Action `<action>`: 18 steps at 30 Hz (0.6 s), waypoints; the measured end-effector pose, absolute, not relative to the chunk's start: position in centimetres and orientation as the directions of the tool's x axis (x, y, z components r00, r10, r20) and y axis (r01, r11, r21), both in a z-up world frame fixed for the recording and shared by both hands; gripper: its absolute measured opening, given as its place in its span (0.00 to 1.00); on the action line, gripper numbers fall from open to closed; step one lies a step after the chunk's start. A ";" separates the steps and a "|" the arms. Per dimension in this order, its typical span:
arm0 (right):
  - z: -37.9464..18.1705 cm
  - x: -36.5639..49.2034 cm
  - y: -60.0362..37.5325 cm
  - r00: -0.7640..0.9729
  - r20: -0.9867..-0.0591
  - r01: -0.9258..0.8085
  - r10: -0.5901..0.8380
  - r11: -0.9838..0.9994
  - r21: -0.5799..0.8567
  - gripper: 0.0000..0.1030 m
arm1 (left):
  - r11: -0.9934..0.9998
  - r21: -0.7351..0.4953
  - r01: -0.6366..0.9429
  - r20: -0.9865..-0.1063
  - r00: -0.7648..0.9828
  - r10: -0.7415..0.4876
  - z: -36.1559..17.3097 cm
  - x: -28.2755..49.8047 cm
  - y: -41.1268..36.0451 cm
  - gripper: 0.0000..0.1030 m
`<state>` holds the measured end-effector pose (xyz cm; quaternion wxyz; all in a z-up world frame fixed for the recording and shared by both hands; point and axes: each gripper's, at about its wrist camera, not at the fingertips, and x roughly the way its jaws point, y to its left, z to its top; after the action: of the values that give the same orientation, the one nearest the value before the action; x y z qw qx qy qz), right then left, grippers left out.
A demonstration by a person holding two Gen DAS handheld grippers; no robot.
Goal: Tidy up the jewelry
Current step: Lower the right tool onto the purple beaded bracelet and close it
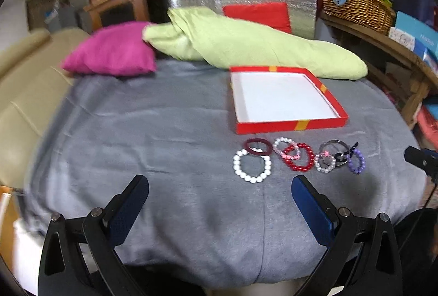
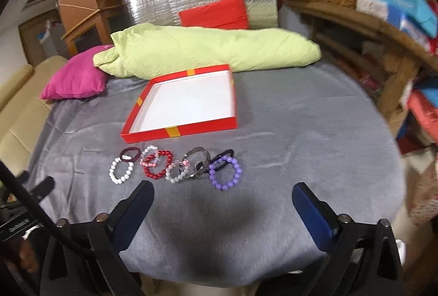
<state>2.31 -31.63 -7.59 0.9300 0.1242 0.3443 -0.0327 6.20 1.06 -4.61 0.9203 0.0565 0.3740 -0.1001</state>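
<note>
L gripper (image 1: 220,185): jaws wide apart, nothing btwn, touching nothing. R gripper (image 2: 223,192): same, wide, empty, over grey cloth (image 2: 301,131). Bracelets (image 2: 175,168): row on cloth, just in front of red tray (image 2: 179,131); tray w/ white inside, bare.

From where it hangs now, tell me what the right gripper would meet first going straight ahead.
Probably bare grey blanket, right of the purple bead bracelet. The right gripper is open and holds nothing; depth is unclear.
</note>
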 end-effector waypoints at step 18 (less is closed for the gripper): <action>-14.9 11.7 -37.4 0.599 -0.774 0.207 0.207 0.893 0.399 0.48 | 0.920 -0.055 0.389 -0.802 0.532 -0.272 -12.3 14.7 -1.5 0.66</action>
<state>11.66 -37.41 -14.85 0.8637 0.2313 0.4478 -0.0002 14.70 -1.52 -12.34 0.8728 0.0653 0.4451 -0.1893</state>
